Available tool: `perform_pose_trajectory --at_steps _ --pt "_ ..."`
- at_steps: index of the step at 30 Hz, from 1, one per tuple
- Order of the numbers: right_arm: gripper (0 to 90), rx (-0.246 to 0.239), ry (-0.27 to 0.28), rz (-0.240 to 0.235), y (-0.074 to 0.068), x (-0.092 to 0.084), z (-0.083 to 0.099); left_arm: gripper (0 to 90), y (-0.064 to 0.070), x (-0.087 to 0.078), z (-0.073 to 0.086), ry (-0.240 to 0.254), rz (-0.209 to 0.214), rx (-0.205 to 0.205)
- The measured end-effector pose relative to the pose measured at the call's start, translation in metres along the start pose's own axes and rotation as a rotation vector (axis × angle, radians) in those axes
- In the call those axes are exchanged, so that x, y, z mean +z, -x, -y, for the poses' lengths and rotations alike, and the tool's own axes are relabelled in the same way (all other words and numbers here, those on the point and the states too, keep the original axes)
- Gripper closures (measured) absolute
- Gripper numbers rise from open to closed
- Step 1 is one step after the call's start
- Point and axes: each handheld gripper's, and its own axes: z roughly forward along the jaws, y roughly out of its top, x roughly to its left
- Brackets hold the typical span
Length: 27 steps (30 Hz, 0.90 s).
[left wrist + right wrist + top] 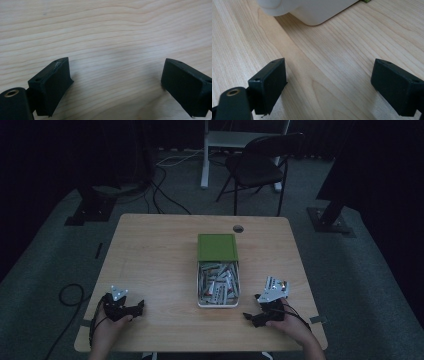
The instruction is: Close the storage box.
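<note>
From above, I hold my left gripper (131,309) and right gripper (254,318) low on the table (150,255), either side of the white box (218,304); its green lid (217,246) is slid back, and the small packets (218,284) inside are too dim to identify. In the left gripper view my jaws are spread over bare wood. In the right gripper view my jaws are spread, empty, and the box's corner (312,12) is cut off at the top.

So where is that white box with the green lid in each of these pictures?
High view: the white box sits mid-table, its green lid slid toward the far side.
Left gripper view: not in it.
Right gripper view: its white corner at the top edge.
Shared landmark: the wooden table.
</note>
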Motion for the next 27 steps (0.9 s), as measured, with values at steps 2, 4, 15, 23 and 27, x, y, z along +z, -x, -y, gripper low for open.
perform_pose_trajectory --at_steps 2,4,15,23,27 --pt "13.7 0.009 0.004 0.007 0.0 0.0 0.0 9.6 0.006 0.001 -0.001 0.003 0.02 0.016" --pt "13.8 0.018 0.004 0.016 0.0 0.0 0.0 9.6 0.011 0.001 -0.003 0.012 0.046 0.024" --pt "13.8 0.047 0.045 0.018 -0.001 -0.005 -0.004 9.6 0.045 0.0 -0.014 0.063 0.195 0.119" --pt "13.8 0.049 0.096 -0.001 -0.004 -0.012 -0.012 9.6 0.067 -0.001 -0.022 0.096 0.26 0.199" --pt "13.8 0.062 0.134 -0.013 -0.004 -0.017 -0.016 9.6 0.075 0.0 -0.027 0.103 0.286 0.226"
